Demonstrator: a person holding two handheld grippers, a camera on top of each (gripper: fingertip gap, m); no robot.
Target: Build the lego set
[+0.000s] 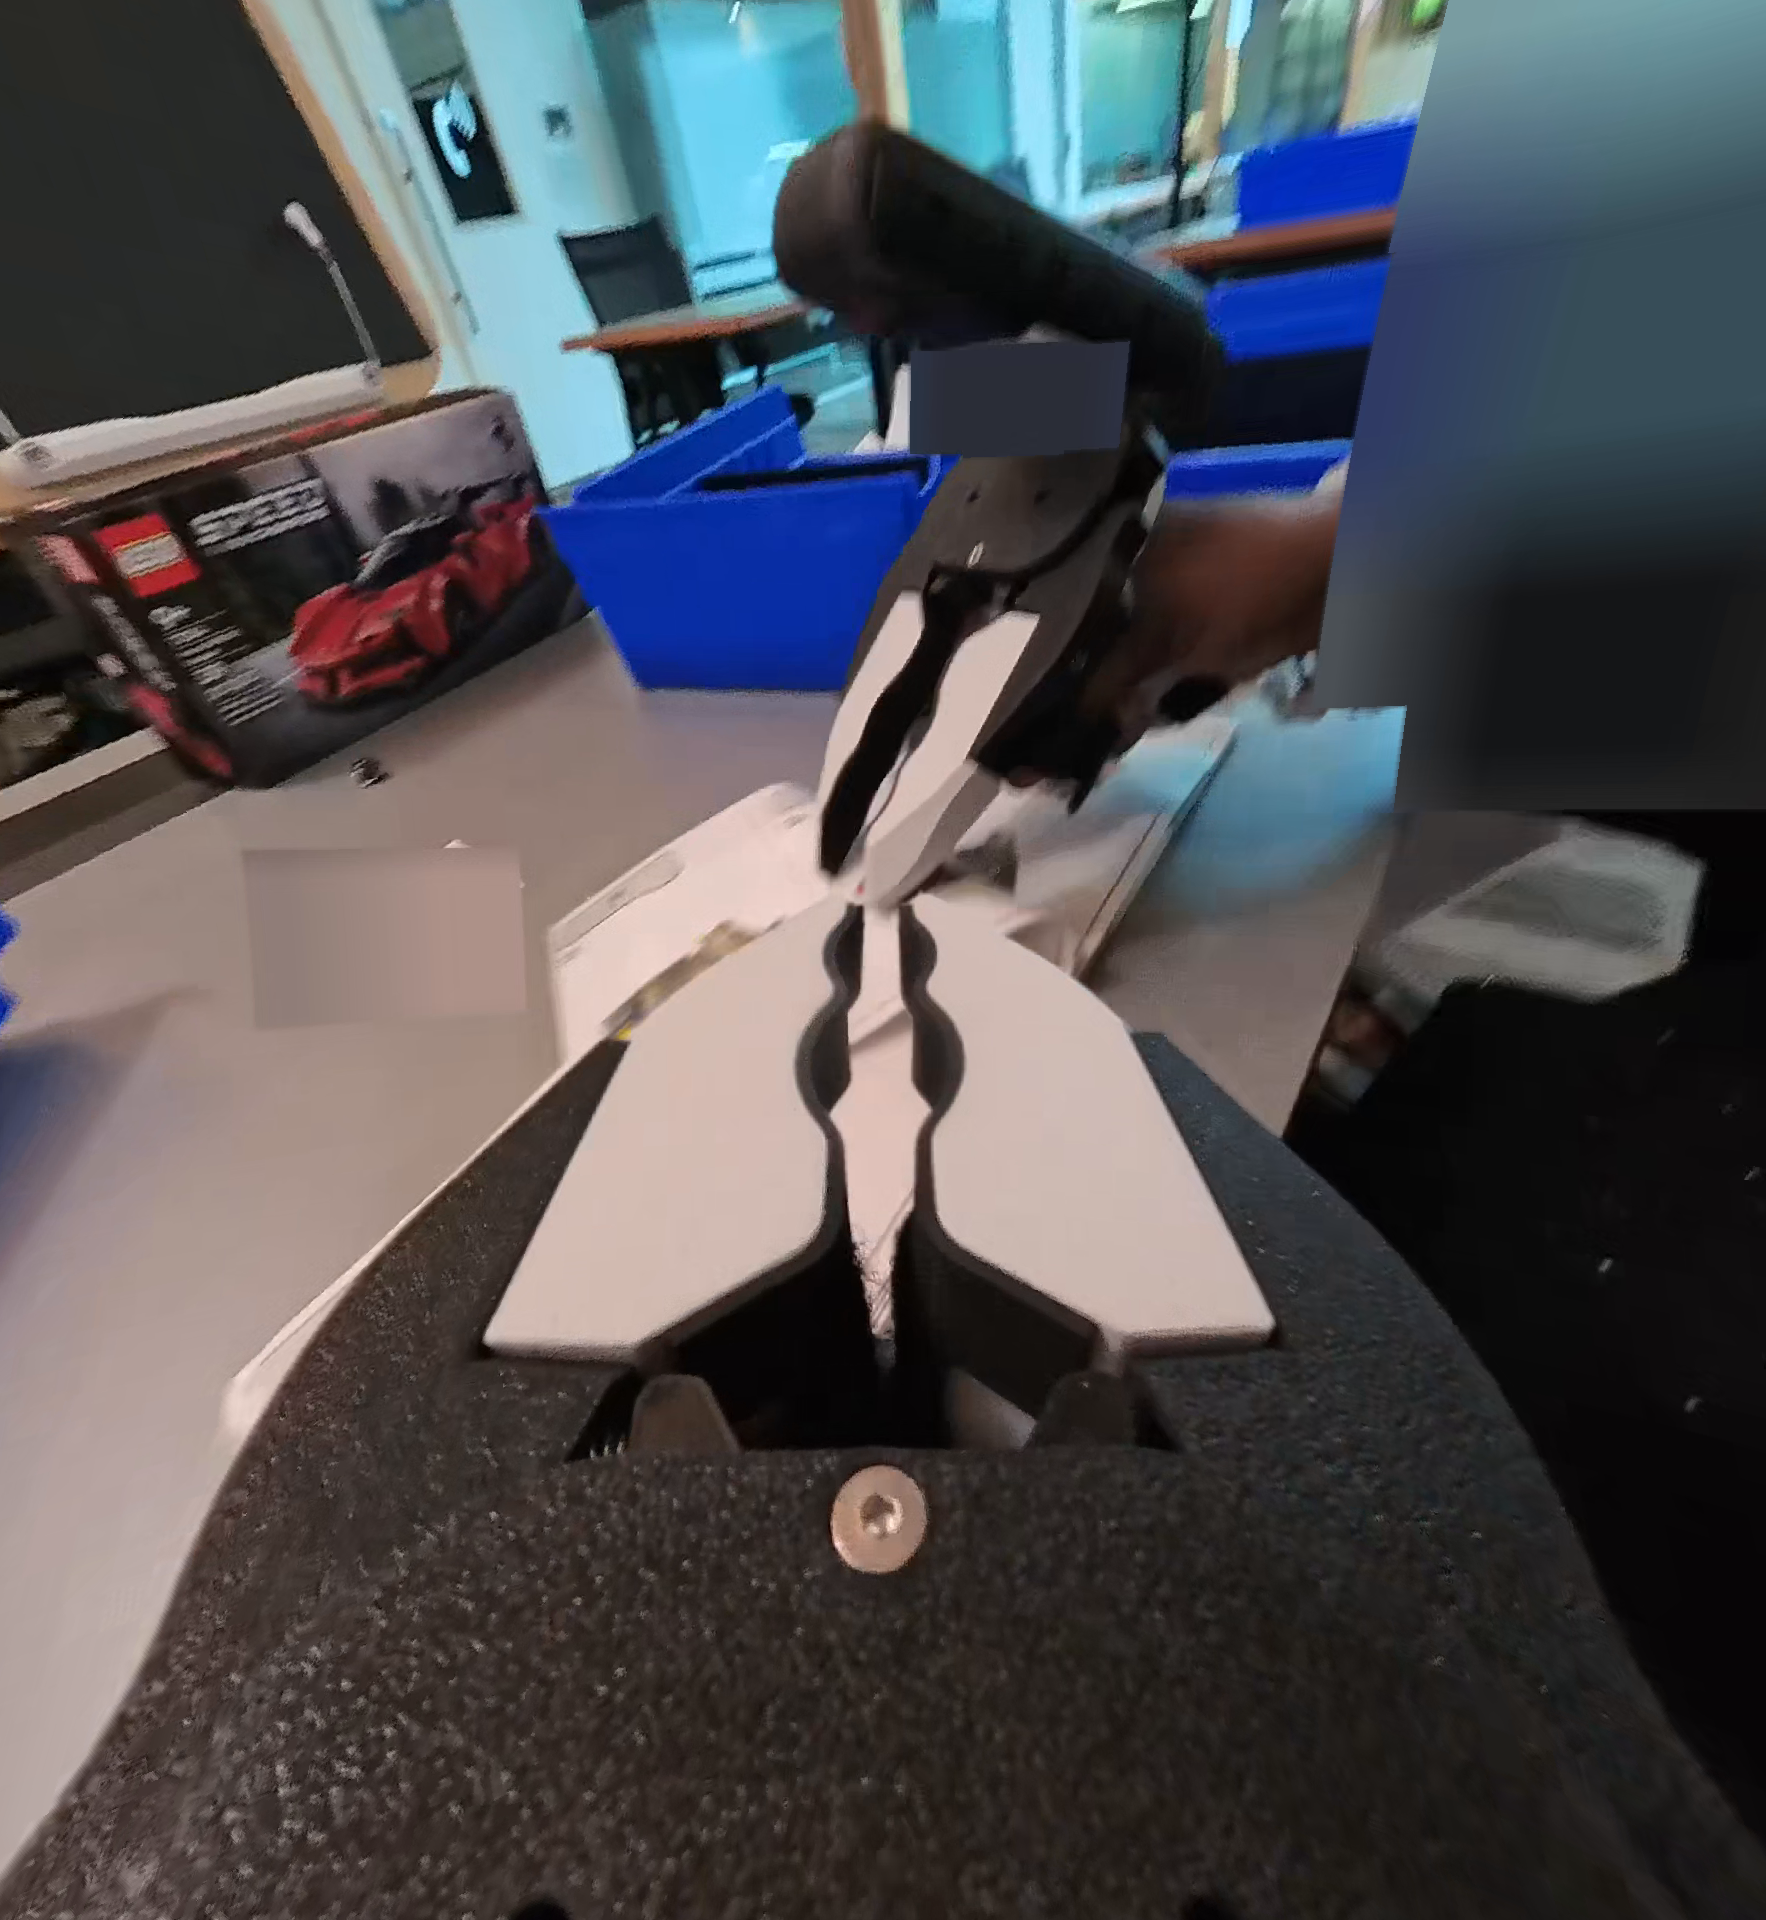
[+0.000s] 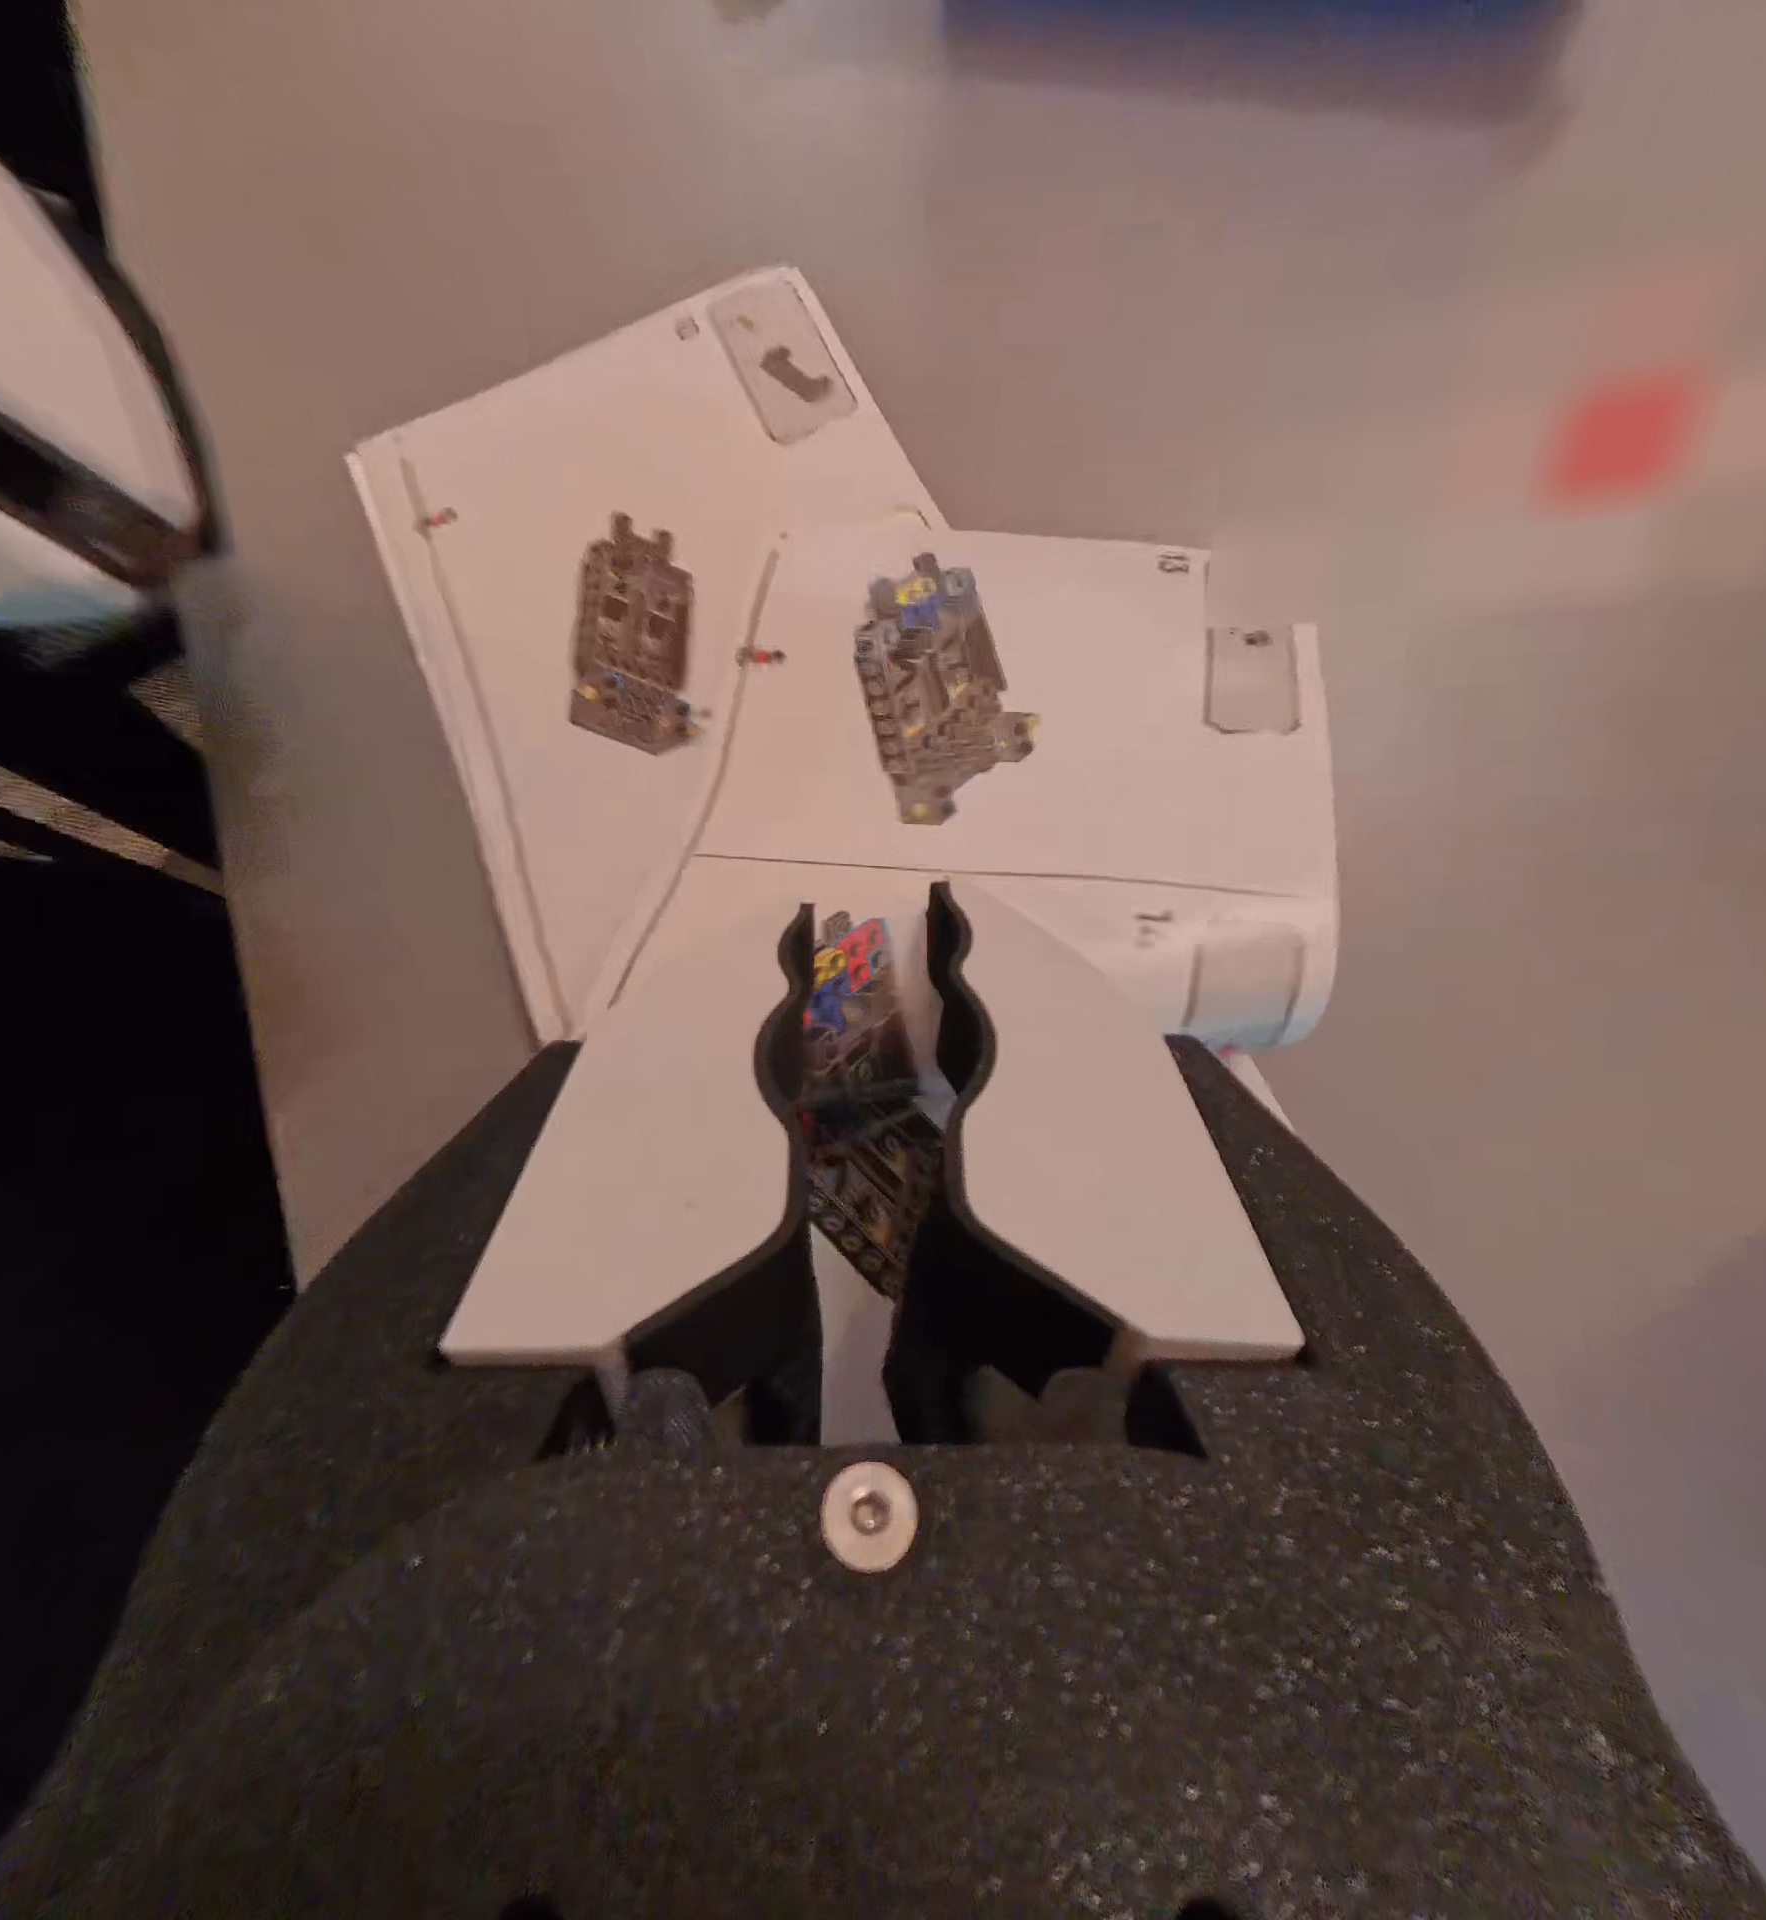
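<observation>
The instruction booklet [image 2: 1014, 727] is being kept flat on the grey table [image 2: 1066, 260], hard by the table's near edge, with open tabletop lying beyond. Its long axis is being run slantwise away from the right gripper [image 2: 868, 909], hovering released above it. The left gripper [image 1: 874, 920], narrowly parted and empty, is being pointed at the pages.

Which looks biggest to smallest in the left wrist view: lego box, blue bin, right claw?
1. Lego box and blue bin: look about alike, so I can't rank them.
2. Right claw: smallest, though it is nearer the camera, so unsure.
</observation>
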